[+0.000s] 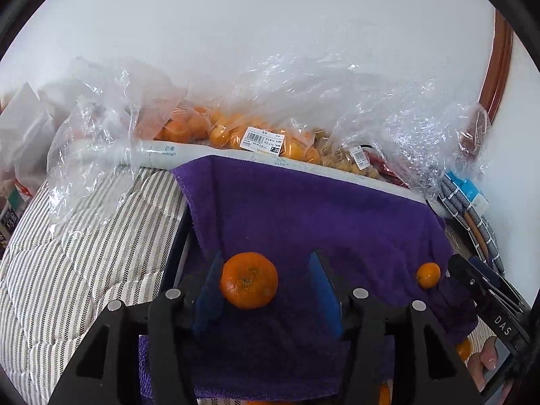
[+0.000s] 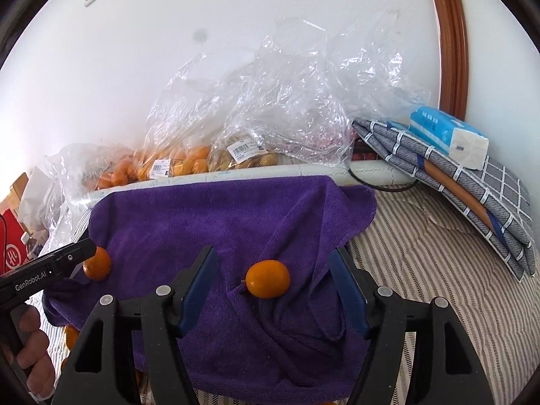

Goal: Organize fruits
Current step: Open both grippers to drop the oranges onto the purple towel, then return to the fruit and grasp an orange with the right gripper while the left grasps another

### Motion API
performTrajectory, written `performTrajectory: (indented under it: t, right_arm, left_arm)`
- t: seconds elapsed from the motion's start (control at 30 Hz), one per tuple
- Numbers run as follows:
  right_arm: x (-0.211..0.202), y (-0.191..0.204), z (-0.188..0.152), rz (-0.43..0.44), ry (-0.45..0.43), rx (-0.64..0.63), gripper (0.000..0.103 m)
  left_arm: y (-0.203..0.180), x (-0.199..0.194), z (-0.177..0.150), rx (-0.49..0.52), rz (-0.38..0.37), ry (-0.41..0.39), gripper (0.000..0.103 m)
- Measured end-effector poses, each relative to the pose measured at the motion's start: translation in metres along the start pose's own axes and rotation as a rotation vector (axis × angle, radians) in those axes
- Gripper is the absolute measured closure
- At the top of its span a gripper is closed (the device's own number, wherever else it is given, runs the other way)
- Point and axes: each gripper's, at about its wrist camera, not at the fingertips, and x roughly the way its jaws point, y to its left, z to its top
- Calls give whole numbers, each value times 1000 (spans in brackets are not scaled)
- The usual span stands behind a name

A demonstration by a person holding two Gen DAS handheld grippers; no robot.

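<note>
- Left gripper (image 1: 266, 283): jaws spread wide, blue pads on either side of a mandarin (image 1: 249, 280); the fruit sits against the left pad and well clear of the right one, so nothing is clamped.
- Mandarin: rests on a purple towel (image 1: 303, 209), stem scar facing up. In the right wrist view it appears at the far left (image 2: 97, 263), just beside the tip of the left gripper.
- Right gripper (image 2: 273, 290): jaws likewise released, with a smaller, smooth orange fruit (image 2: 267, 283) lying between the pads, touching neither.
- Small fruit: sits in a fold of the towel (image 2: 236, 216); seen from the left wrist view it lies near the towel's right edge (image 1: 428, 274).
- Bags (image 1: 270, 135): clear plastic, holding orange and yellowish fruit with price labels (print too small to read), along the wall behind the towel.
- Striped bedding (image 2: 422, 270): lies around the towel.
- Tissue pack (image 2: 449, 138): blue and white, on folded checked fabric at right.
</note>
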Motion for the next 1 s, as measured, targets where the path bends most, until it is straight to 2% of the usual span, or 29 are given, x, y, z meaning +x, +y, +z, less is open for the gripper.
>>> performTrajectory:
  t: [0.2,0.37,0.6,0.87,1.0]
  right_arm:
    - [-10,-4,4,9,-37,16,34]
    - [-18,-2,7,-3,-62,25,34]
    - [-25,2,2,11,-2,-7,34]
    - [-51,-21,-20,-39,9,-5,34]
    - [-57,-41,-35,-21,45,24,34]
  left_arm:
    - [-6,-14,0,11,9,-66,48]
    - [-7,-17,0,5,25,-85,47]
    - [-10,-28,-4,-32,-30,-121,47]
    - [-10,-31,-14,-32,16,-126,47]
    - [-6,-34,-14,-47,23,-123,47]
